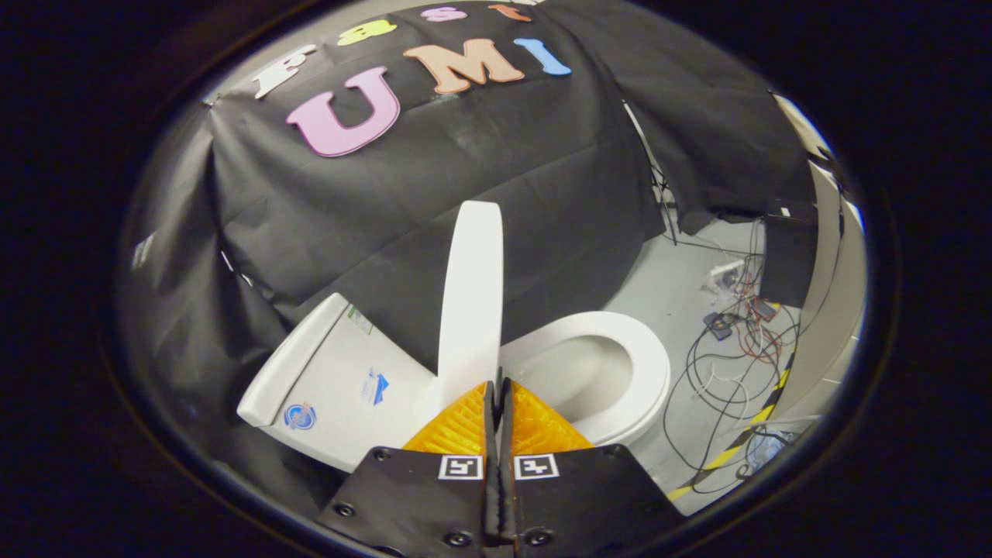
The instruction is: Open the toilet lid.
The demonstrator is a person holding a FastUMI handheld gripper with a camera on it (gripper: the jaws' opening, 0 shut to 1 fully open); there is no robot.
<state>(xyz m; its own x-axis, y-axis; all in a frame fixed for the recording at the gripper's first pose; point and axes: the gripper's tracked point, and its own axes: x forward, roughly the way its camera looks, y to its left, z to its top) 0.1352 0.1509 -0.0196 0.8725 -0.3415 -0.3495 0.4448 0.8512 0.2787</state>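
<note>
Gripper view: the gripper (498, 385) points forward with its two fingers (535, 426) pressed flat against each other, clenched, no gap visible between them and nothing caught there. Just ahead of the fingertips stands the toilet lid (471, 298), raised on edge and seen nearly side-on, its lower end meeting the fingertips in the picture; whether the tips actually touch it cannot be told. To one side of the lid lies the toilet seat (639, 364), a white ring resting down on the bowl (570, 376), whose hollow is exposed. To the other side of the lid sits the cistern (333, 387), its top bearing several small stickers. The toilet stands on a pale grey floor (674, 279). Beyond the seat's far edge, well apart from the toilet, a tangle of cables (728, 364) spreads across the floor, and a strip of yellow-and-black tape (744, 438) runs along the floor's edge. Black cloth (434, 178) hangs behind the toilet as the booth's wall.
</note>
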